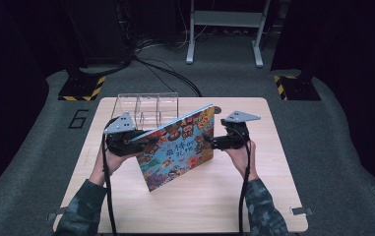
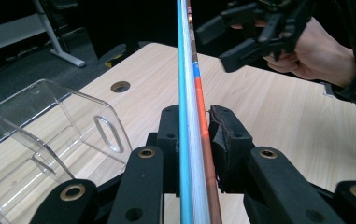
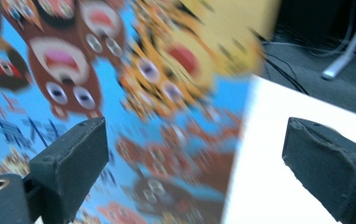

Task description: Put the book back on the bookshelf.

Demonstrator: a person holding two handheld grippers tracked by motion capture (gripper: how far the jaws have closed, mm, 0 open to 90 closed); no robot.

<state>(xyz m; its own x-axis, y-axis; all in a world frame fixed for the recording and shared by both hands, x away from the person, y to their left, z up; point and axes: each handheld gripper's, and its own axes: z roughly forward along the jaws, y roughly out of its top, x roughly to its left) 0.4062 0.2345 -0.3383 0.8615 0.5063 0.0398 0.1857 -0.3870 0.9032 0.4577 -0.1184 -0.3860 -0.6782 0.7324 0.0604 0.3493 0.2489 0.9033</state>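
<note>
A thin picture book [image 1: 177, 147] with a colourful cartoon cover stands tilted on one lower corner on the wooden table [image 1: 264, 196]. My left gripper [image 1: 145, 142] is shut on the book's left edge; in the left gripper view the book's page edge [image 2: 190, 84] runs straight up between the pads, where the gripper [image 2: 194, 119] clamps it. My right gripper [image 1: 208, 142] is at the book's right edge. In the right gripper view it [image 3: 194, 163] is open wide, the blurred cover [image 3: 119, 70] lies close ahead of the left jaw, and nothing is held.
A clear acrylic divided box [image 1: 148, 109] stands at the table's back, just behind the book and beside my left gripper [image 2: 49, 135]. A round hole [image 2: 120, 86] sits near the table's far edge. Cables and a metal stand [image 1: 224, 29] lie on the floor beyond.
</note>
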